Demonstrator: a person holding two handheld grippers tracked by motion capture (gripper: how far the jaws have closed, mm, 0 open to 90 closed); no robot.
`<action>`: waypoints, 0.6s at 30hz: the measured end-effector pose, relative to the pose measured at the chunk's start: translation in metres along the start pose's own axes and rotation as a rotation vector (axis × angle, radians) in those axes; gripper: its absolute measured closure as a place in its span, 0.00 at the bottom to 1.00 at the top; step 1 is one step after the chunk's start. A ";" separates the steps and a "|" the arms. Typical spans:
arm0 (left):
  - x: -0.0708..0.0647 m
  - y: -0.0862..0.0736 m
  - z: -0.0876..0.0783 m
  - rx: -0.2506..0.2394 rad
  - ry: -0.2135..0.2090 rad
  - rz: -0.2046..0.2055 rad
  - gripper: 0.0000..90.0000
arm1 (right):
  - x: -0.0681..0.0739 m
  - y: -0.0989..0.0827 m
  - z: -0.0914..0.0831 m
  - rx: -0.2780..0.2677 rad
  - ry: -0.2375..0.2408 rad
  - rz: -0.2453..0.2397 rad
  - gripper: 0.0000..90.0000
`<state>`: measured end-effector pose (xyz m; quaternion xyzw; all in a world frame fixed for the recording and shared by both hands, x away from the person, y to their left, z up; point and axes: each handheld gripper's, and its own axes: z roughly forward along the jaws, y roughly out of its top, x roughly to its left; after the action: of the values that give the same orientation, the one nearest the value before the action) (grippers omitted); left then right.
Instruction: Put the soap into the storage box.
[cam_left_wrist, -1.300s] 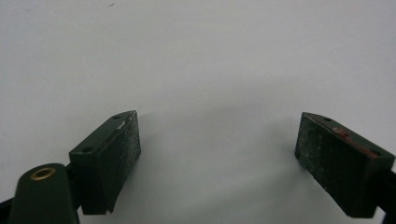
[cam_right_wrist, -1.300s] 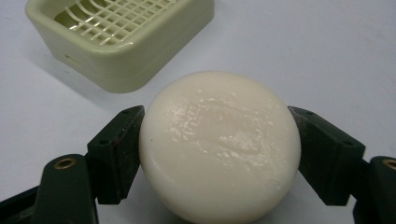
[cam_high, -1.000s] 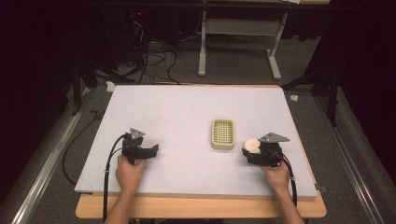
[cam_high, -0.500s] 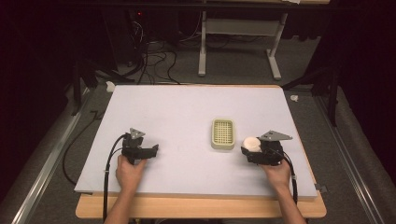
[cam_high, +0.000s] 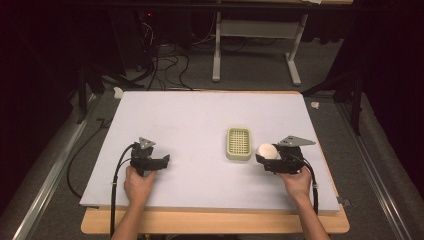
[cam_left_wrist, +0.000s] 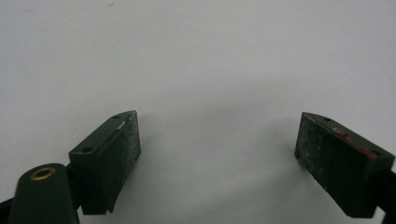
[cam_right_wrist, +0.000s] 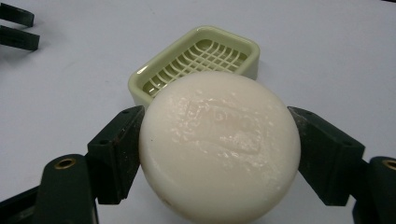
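While clamping both jaws of the right gripper (cam_right_wrist: 219, 154) on the round white soap bar (cam_right_wrist: 219, 144), holding it just above the white table (cam_high: 190, 120), right beside the pale green soap dish (cam_high: 238, 143); dish sitting empty, grid bare, nothing lying between soap and dish; left gripper (cam_left_wrist: 217, 154) resting well apart, jaws gaping wide on nothing, pointing at bare tabletop
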<state>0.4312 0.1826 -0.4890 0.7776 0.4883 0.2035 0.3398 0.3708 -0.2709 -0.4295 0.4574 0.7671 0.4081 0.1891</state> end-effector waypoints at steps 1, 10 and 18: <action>0.000 0.000 0.000 0.000 0.000 0.000 0.16 | 0.000 0.000 0.000 0.000 0.000 0.000 0.26; 0.000 0.000 0.000 0.000 -0.001 0.000 0.16 | 0.002 0.007 0.001 -0.005 0.019 -0.005 0.26; 0.000 0.000 0.000 -0.002 -0.001 0.000 0.16 | 0.008 0.015 0.003 -0.006 0.031 -0.021 0.26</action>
<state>0.4312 0.1826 -0.4891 0.7773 0.4881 0.2036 0.3406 0.3769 -0.2588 -0.4186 0.4423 0.7737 0.4151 0.1830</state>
